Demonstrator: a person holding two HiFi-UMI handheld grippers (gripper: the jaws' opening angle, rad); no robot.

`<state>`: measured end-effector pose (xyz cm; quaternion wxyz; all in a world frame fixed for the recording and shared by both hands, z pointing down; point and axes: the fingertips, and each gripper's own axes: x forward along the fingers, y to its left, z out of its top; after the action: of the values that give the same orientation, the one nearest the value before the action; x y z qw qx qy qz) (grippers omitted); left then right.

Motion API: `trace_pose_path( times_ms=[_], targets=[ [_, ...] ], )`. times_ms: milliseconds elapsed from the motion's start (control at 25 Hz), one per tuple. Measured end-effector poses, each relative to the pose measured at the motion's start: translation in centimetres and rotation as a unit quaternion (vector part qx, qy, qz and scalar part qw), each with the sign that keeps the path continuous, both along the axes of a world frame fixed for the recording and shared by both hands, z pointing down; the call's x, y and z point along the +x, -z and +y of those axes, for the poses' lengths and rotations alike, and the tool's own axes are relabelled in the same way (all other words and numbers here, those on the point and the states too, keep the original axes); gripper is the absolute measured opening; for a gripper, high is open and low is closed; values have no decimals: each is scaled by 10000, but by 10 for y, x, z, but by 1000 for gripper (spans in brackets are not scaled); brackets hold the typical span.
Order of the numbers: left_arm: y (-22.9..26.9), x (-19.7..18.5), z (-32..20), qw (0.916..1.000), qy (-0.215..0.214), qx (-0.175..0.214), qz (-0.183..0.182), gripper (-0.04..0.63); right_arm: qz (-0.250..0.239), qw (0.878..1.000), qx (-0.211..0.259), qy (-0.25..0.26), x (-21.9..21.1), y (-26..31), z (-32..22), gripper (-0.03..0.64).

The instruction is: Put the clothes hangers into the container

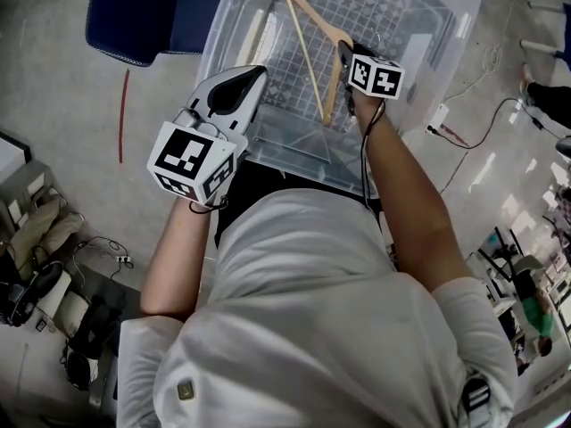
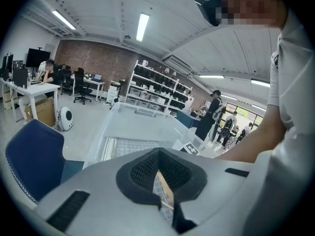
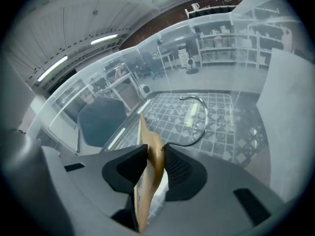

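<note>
Leans in from 6 o'clock in a white shirt, both forearms stretched toward 12 so that the work falls straight below the head. Parks the left gripper point(image 1: 239, 86) at 11 o'clock, over the near rim, jaws brought together on nothing. Looks like a deliberate stand-off: clear of the other hand's path, yet close enough to steady things if needed. Reaches the right gripper point(image 3: 155, 156) in at 1 o'clock, down between the walls, jaws roughly half apart with the pads lying against both faces of the wooden clothes hanger point(image 1: 306, 56) at its neck, just under the wire hook point(image 3: 205, 110). Grips there, probably, because the neck is the one stout spot from which the whole triangle swings as a unit and goes in without snagging the rim. Has the hanger inside the clear plastic container point(image 1: 428, 25), tilted, its arms running away toward 12 over the gridded floor and the hook pointing on ahead above that floor. Cannot tell whether the far ends touch down. Needs, by the look of it, only lowering and letting go. Shows, farther off at 10 o'clock, a blue chair point(image 1: 147, 12) just beside the container's far corner.
</note>
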<state>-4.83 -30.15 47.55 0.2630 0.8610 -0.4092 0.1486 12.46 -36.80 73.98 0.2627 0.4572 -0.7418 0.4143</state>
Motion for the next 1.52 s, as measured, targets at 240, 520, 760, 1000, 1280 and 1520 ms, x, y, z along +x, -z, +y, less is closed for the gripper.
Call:
trace_pose_path(
  times_ms=[240, 520, 760, 1000, 1280, 1520],
  targets=[
    [-9, 9, -5, 9999, -56, -87, -9, 17, 299, 9982, -374, -351, 20, -33, -8, 162],
    [-15, 21, -9, 9998, -117, -147, -19, 17, 609, 9938, -639, -673, 39, -65, -9, 206],
    [-19, 23, -10, 9998, -99, -195, -12, 17, 1162, 9901, -746, -237, 39, -87, -4, 215],
    [-18, 19, -6, 9998, -37, -183, -9, 17, 1189, 9900, -735, -168, 37, -87, -2, 215],
    [-12, 18, 3, 9999, -79, -81, -15, 17, 1081, 9927, -528, -39, 19, -62, -5, 211],
    [9, 12, 15, 9998, -123, 153, 14, 17, 1013, 9941, 158, 363, -12, -1, -8, 163]
  ],
)
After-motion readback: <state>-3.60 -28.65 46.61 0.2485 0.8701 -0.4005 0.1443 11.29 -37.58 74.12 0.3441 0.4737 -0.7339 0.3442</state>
